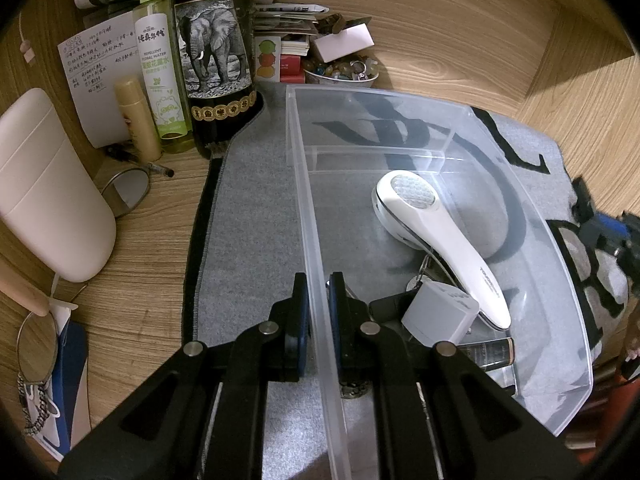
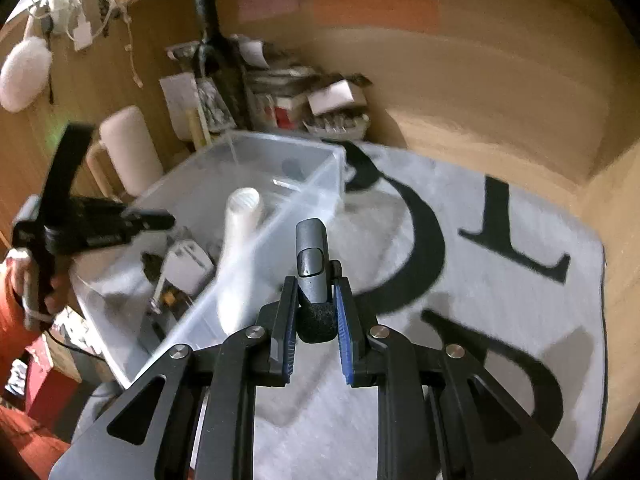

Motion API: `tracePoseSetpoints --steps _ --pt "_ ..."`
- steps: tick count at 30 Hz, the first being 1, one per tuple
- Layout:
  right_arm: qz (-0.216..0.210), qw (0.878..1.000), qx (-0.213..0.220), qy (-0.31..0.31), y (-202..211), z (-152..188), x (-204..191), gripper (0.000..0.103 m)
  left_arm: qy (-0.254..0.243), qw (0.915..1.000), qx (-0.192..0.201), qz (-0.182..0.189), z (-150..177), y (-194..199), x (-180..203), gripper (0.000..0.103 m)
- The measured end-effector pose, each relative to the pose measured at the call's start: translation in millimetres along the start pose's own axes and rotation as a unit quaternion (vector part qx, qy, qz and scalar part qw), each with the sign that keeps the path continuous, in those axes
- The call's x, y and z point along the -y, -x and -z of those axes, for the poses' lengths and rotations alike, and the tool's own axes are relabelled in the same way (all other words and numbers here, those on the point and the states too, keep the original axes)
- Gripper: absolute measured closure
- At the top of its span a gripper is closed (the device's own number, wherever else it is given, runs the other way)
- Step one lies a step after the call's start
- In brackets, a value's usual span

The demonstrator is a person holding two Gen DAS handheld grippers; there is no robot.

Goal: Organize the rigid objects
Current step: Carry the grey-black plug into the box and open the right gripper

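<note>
The left claw [image 1: 319,312] is clamped on the near left wall of the clear plastic bin [image 1: 308,208], one pad on each side. Inside, toward 2 o'clock, lie a white handheld device [image 1: 436,236] and a grey cube [image 1: 438,314]. The right claw [image 2: 314,312] pinches a grey microphone [image 2: 313,260], raised above the lettered mat [image 2: 480,280] just right of the bin.

The right gripper [image 2: 314,312] pinches a grey device [image 2: 312,258] by its foam-tipped end – upright, above the mat [image 2: 500,280] – just beside the clear bin [image 2: 280,208], whose far wall the left gripper [image 2: 156,222] clamps.
</note>
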State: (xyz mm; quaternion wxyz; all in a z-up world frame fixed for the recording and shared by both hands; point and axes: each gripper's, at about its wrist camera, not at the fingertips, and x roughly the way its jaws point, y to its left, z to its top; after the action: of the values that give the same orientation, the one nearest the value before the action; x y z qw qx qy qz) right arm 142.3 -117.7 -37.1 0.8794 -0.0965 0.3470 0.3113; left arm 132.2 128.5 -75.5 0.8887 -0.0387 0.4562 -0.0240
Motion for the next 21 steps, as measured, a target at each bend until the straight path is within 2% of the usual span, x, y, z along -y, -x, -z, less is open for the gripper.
tracePoseSetpoints --steps 11,16,21 --pt "-0.037 0.997 0.038 0.047 -2 -40 -43 0.087 0.0 1.0 0.0 0.0 0 0 0 0.094" --pt "-0.049 0.996 0.032 0.066 -13 -46 -57 0.087 0.0 1.0 0.0 0.0 0 0 0 0.094" --pt "-0.06 0.994 0.0 0.087 -38 -47 -75 0.087 0.0 1.0 0.0 0.0 0 0 0 0.094"
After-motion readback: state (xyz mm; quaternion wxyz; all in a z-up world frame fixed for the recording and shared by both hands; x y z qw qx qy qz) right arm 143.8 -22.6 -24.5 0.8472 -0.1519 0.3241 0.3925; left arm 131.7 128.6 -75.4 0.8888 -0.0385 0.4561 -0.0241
